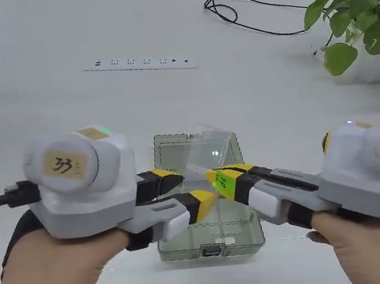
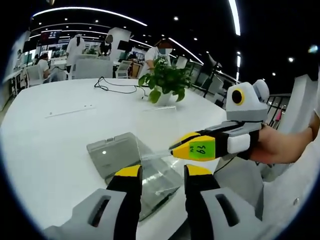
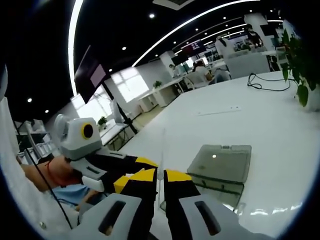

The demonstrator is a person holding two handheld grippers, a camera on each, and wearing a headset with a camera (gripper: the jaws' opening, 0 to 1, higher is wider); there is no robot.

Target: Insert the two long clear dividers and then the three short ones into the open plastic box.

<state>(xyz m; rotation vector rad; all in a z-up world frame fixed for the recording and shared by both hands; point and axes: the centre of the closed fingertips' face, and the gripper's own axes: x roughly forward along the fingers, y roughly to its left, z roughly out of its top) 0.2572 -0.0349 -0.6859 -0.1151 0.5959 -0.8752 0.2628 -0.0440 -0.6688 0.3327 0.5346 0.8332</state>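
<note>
The left hand-held gripper (image 1: 196, 187) has its jaws well apart, with nothing between them. Its tips hang over the left half of the box (image 1: 212, 249). The left gripper view shows the divider (image 2: 156, 155) best: a thin clear strip sticking out sideways from the tips of the right hand-held gripper (image 2: 175, 148), just above the box. In the head view it is little more than a faint glint between the two sets of tips. The right gripper view shows that gripper's own jaws almost together, pinching the strip edge-on, and the lid (image 3: 220, 162) lying open and flat behind. The box is clear with a greenish tint and sits mid-desk (image 1: 37, 102) between both grippers. The head view also takes in the far desk: a power strip (image 1: 140, 64), a black cable (image 1: 240, 6) and a plant (image 1: 361, 11).
</note>
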